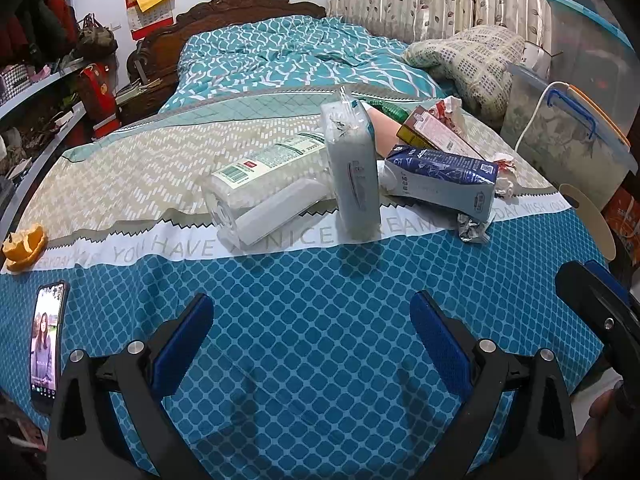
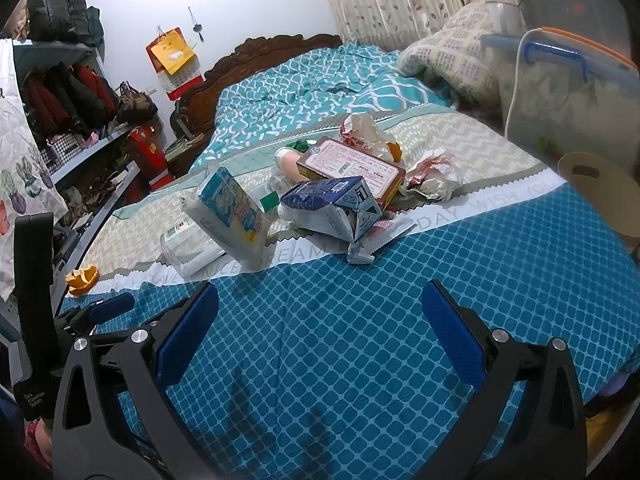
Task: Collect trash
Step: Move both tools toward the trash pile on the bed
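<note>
Trash lies in a pile across the middle of the bed: a clear plastic bottle (image 1: pixel 260 184) on its side, an upright tissue pack (image 1: pixel 352 168), a blue milk carton (image 1: pixel 444 180), a brown box (image 1: pixel 436 132), crumpled wrappers (image 1: pixel 504 178) and a foil scrap (image 1: pixel 472 230). An orange peel (image 1: pixel 24 246) sits apart at the left. The right wrist view shows the same bottle (image 2: pixel 188 248), tissue pack (image 2: pixel 236 216), carton (image 2: pixel 336 208), box (image 2: pixel 352 166) and peel (image 2: pixel 82 278). My left gripper (image 1: pixel 312 320) and right gripper (image 2: pixel 320 308) both hover open over the blue bedspread, short of the pile, holding nothing.
A phone (image 1: pixel 46 344) with its screen lit lies at the bed's left edge. Clear storage bins (image 1: pixel 568 136) and a paper bag handle (image 1: pixel 588 216) stand at the right. Shelves (image 1: pixel 36 92) with clothes line the left. A pillow (image 1: pixel 468 60) lies at the far right.
</note>
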The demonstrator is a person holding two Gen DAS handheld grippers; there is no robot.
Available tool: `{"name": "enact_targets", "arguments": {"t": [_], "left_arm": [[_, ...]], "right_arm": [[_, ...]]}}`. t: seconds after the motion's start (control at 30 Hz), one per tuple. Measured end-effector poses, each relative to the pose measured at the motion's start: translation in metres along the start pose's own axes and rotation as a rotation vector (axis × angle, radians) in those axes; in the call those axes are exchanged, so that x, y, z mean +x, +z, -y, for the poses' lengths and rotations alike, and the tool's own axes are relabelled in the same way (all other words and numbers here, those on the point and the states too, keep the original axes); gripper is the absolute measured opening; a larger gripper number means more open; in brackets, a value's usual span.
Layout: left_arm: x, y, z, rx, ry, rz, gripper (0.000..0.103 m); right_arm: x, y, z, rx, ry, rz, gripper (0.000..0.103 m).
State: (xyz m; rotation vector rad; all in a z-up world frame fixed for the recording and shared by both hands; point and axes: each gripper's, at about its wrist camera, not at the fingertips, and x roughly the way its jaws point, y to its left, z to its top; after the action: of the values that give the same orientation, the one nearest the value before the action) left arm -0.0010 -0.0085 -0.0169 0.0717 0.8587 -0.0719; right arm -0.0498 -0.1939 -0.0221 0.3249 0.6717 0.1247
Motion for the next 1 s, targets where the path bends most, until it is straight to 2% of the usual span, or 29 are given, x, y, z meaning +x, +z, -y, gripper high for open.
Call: {"name": "enact_targets", "arguments": {"t": [0.37,0.53,0.67,0.77,1.0], "left_arm": [[0.006,-0.011,-0.003,-0.005,0.007,-0.072,0.094],[0.002,-0.015,-0.008,-0.025,-0.016,-0.090,0.094],[-0.005,-0.019,-0.014,-0.048,-0.063,-0.081,0.094],[-0.005,-0.024,-0.016,-0.073,-0.159,-0.097,0.094],[0.001,-0.018,-0.020,-0.081,-0.138,-0.109,0.094]], "right_arm": [[0.006,-0.004,-0.008,-0.034,0.034,-0.025,0.100],[0.005,-0.006,-0.013,-0.058,0.040,-0.030,0.100],[-0.001,-0.008,-0.014,-0.067,0.044,-0.008,0.100],[-0.004,-0.007,-0.016,-0.079,0.033,0.005,0.100],[-0.016,-0.011,-0.027,-0.204,-0.046,0.118,0.100]]}}
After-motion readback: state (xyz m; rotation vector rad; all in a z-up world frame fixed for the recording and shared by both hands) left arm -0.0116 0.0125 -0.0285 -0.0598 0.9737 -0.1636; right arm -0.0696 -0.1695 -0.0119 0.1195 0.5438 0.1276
